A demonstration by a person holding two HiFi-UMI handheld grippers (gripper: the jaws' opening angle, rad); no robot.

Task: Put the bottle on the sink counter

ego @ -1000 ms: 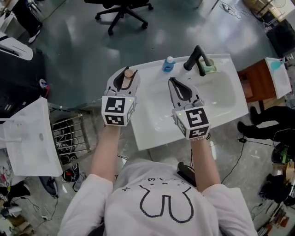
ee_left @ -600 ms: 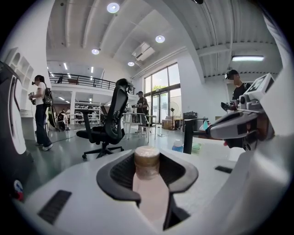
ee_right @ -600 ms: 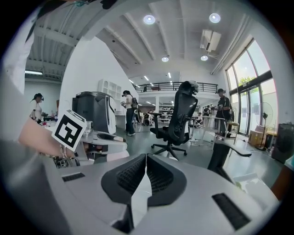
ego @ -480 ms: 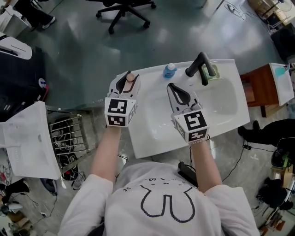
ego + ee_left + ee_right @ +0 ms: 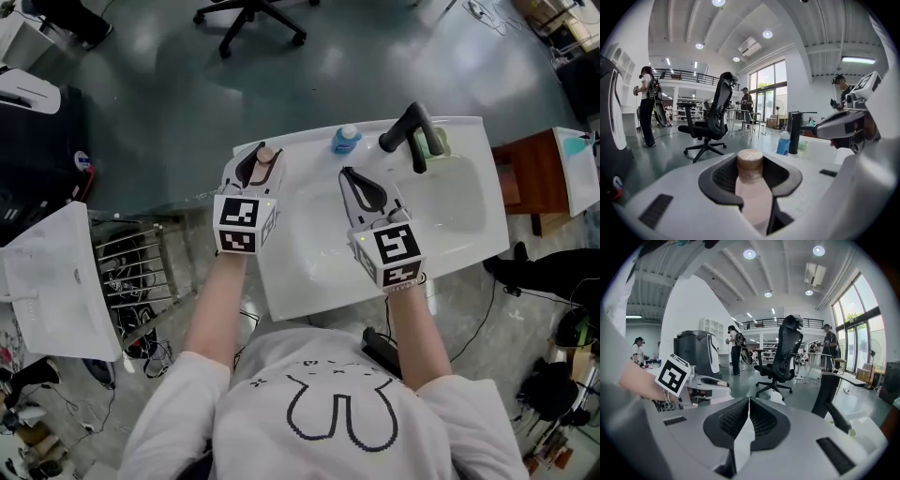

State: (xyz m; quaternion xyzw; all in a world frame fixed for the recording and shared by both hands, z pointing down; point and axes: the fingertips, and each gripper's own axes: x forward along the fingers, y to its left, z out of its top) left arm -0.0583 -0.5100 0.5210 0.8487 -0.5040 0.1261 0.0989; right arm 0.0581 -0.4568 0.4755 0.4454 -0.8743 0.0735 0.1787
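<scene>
A pale pink bottle with a brown cap (image 5: 265,154) is gripped in my left gripper (image 5: 260,161), over the back left corner of the white sink counter (image 5: 309,272). In the left gripper view the bottle (image 5: 751,187) stands upright between the dark pads, which press on its neck. I cannot tell whether it rests on the counter. My right gripper (image 5: 346,173) hangs over the left part of the basin, its jaws shut with nothing in them; the right gripper view shows its tips (image 5: 747,404) together.
A black faucet (image 5: 411,131) stands at the back of the sink, with a blue-capped bottle (image 5: 345,141) to its left and a green sponge (image 5: 435,142) to its right. An office chair (image 5: 251,17) stands beyond. A wooden stand (image 5: 525,173) is at the right, a wire rack (image 5: 141,281) at the left.
Almost nothing has changed. Both grippers keep their places over the sink and the bottle stays in the left one; only the head view has shifted a little.
</scene>
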